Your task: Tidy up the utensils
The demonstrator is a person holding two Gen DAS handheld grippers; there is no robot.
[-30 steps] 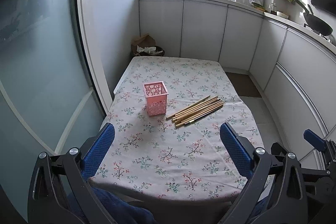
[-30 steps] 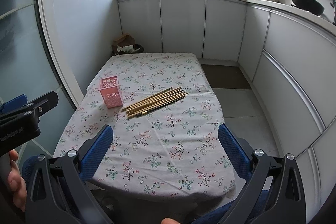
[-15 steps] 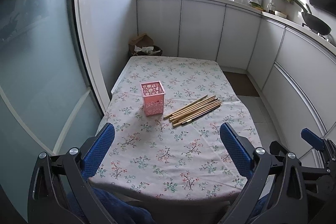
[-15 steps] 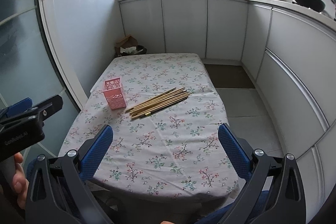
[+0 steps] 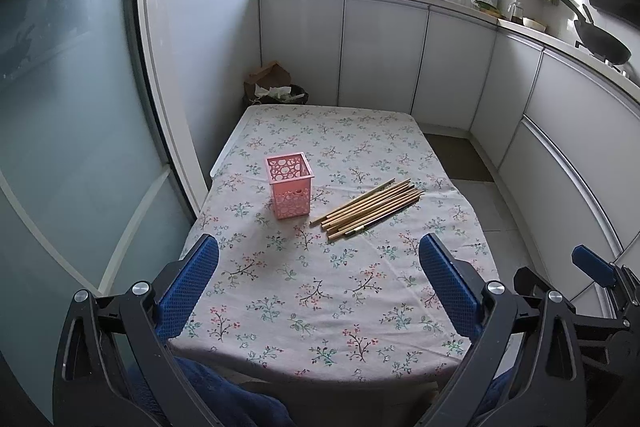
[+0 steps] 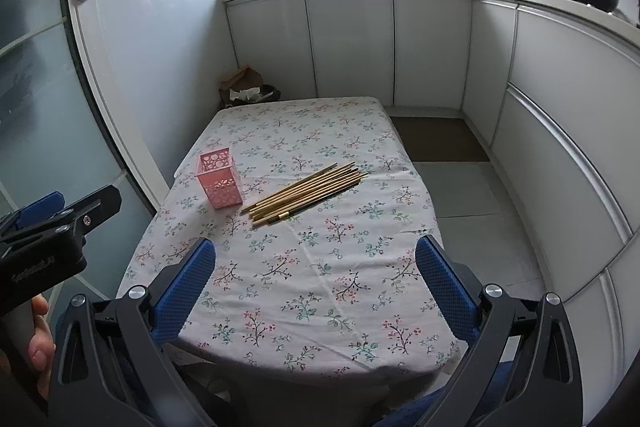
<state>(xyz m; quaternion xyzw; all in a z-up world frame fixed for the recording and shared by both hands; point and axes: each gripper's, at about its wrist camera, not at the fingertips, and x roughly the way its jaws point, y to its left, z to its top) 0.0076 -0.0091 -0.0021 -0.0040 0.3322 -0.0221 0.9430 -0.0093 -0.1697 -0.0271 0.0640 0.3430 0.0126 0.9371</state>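
Both grippers, left (image 5: 318, 283) and right (image 6: 316, 279), hover jaws spread over the table (image 5: 320, 307).

Pink holder (image 5: 289, 185) with circle cut-outs, tan chopsticks (image 5: 368, 209), white tablecloth (image 5: 320, 299) with floral sprigs

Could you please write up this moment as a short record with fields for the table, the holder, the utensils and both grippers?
table: covered by a floral tablecloth
holder: pink perforated basket, upright, looks empty
utensils: wooden chopsticks lying in a loose bundle on the cloth, right of the basket, not touching it
left gripper: open, holding nothing, above the near table edge
right gripper: open, holding nothing, above the near table edge
task state: no chopstick in the basket yet
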